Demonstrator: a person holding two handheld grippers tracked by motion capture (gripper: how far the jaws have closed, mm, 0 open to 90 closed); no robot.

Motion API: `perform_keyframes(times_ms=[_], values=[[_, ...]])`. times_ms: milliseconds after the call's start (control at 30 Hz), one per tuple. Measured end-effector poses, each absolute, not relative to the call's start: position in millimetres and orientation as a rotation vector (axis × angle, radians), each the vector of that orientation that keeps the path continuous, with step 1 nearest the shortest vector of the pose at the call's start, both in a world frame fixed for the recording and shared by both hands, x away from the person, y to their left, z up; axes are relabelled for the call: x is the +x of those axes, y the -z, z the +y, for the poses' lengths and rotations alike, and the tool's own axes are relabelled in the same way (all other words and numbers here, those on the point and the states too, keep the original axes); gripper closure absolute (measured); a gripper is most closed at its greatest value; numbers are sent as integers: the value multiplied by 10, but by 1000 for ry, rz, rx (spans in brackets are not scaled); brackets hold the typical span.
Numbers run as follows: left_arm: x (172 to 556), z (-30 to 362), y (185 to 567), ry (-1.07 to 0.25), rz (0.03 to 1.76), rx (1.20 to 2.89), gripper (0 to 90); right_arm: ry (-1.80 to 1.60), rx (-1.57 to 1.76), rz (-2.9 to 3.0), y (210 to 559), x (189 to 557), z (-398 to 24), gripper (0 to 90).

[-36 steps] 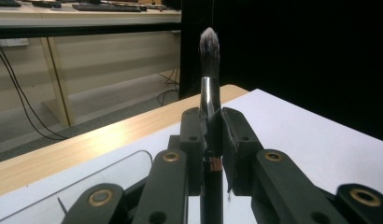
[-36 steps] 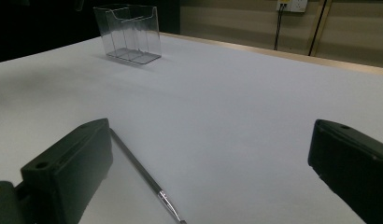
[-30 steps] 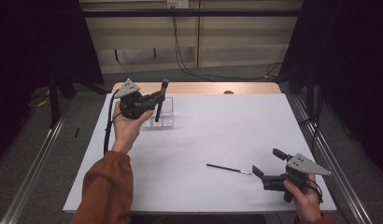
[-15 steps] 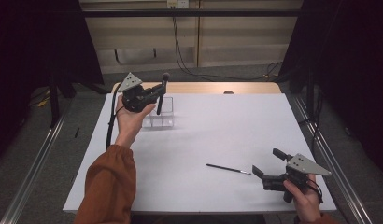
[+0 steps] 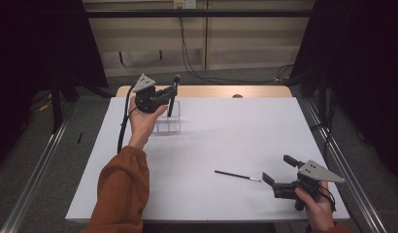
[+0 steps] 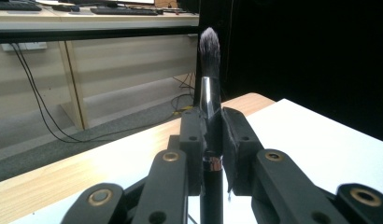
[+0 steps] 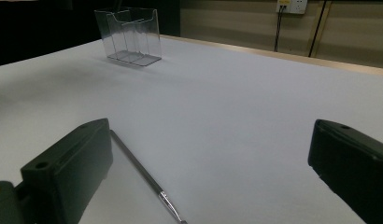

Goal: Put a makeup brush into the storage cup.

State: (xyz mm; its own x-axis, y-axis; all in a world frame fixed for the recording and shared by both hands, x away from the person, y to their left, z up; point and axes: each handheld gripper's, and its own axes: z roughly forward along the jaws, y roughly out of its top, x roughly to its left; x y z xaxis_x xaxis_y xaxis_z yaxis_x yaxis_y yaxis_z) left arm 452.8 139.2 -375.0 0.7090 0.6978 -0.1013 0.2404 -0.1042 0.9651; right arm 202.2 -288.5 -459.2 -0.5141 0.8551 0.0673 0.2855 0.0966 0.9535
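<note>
High view, left gripper (image 5: 169, 97): held up over the far left part of the table (image 5: 226, 141), jaws closed on a makeup brush (image 5: 174, 94) that stands upright, bristle head on top
High view, brush position: its lower end hangs above or inside the clear plastic holder (image 5: 169, 122); which of the two cannot be told from this angle
High view, left arm: an orange sleeve (image 5: 122, 189) reaches in from the bottom edge, and a black cable (image 5: 123, 124) trails down from the gripper
Left gripper view, grip: both black pads (image 6: 234, 140) press on the dark handle just below the silver ferrule, with the grey-tipped bristles rising well above them against a dark background
Left gripper view, surroundings: a wooden table edge and white surface lie below, with a desk and loose wires further off
High view, right gripper (image 5: 279, 172): low at the near right corner of the table, jaws spread wide with nothing between them, pointing left toward a thin brush (image 5: 237, 175)
Thin brush: lies flat on the white surface, near the right gripper's tips but apart from them
Right gripper view, jaws: far apart at the bottom corners, the thin brush (image 7: 147, 179) lying on the table just beside the left one, its metal ferrule catching light
Right gripper view, holder (image 7: 129, 35): transparent, with several compartments, standing well off across the white tabletop
</note>
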Motion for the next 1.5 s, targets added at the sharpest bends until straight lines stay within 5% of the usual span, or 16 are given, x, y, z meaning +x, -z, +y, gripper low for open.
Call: perform_keyframes(times_ms=[1500], values=[[4731,1362,4106,-463,787,1714,794,-1431,1119,1869,4599,2019,-2885,0]])
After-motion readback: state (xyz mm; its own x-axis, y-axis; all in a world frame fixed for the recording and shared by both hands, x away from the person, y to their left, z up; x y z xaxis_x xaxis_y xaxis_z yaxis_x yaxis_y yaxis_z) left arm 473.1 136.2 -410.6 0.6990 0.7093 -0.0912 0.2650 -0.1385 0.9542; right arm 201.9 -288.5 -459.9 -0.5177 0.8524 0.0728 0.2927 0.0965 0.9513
